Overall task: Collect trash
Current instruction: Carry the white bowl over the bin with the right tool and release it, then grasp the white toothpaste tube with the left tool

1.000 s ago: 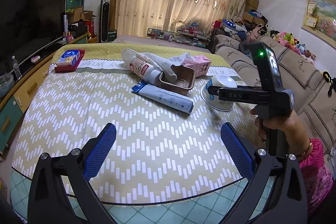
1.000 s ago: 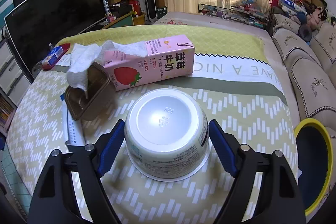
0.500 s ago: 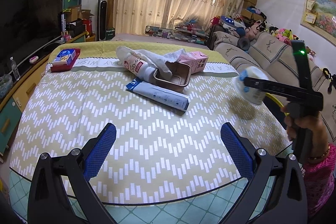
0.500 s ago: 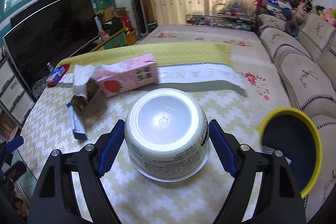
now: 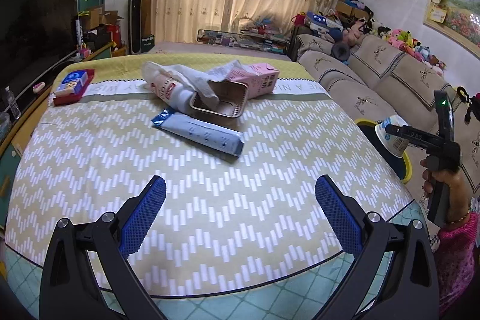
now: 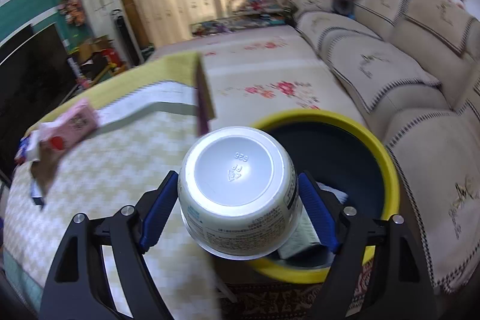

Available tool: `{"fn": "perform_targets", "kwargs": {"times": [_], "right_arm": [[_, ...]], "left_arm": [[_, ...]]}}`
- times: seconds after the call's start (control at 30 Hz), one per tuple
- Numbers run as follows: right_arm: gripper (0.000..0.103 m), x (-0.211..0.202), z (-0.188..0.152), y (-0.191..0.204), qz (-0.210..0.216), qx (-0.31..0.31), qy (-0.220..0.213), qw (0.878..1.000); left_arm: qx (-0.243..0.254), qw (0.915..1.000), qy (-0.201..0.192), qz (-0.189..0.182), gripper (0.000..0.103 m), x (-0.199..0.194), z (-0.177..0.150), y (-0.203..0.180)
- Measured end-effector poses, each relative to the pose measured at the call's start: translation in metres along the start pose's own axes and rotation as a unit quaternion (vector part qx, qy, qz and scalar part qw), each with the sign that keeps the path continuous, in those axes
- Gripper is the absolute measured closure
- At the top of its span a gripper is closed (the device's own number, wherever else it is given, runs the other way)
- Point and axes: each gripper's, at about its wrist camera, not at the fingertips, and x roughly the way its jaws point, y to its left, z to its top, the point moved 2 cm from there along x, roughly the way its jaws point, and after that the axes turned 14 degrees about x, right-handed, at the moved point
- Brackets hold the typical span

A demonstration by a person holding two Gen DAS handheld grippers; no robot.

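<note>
Pinching the white cup (image 6: 237, 188) bottom-up, the right gripper (image 6: 237, 200) holds it over the yellow-rimmed bin (image 6: 387, 158), cartons inside at 5 o'clock; the left gripper (image 5: 240, 212) gapes empty.

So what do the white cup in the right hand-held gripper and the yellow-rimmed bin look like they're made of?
White cup: plastic, smooth with a slight sheen; its upturned base carries a moulded recycling mark reading PP, and a printed label wraps the side. Yellow-rimmed bin: probably plastic too, with a thick glossy yellow rim and a dark inside that could be a liner, though blur leaves that open.
</note>
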Motion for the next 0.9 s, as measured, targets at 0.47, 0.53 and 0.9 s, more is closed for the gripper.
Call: {"fn": "perform_targets", "kwargs": {"times": [0.47,0.53,0.9], "right_arm": [[0.022,0.032,0.000,-0.064,-0.047,0.051,0.011,0.998],[0.022,0.031,0.000,-0.067,-0.051,0.048,0.007,0.998],[0.021,0.032,-0.008,-0.059,-0.041,0.041,0.012,0.998]], "left_arm": [[0.019,0.9995,0.023,-0.003,0.005,0.025,0.008,-0.019],[0.019,0.9995,0.026,-0.001,0.005,0.029,0.009,-0.019],[-0.024,0.9969,0.060,0.045,0.005,0.074,0.023,0.005]]}}
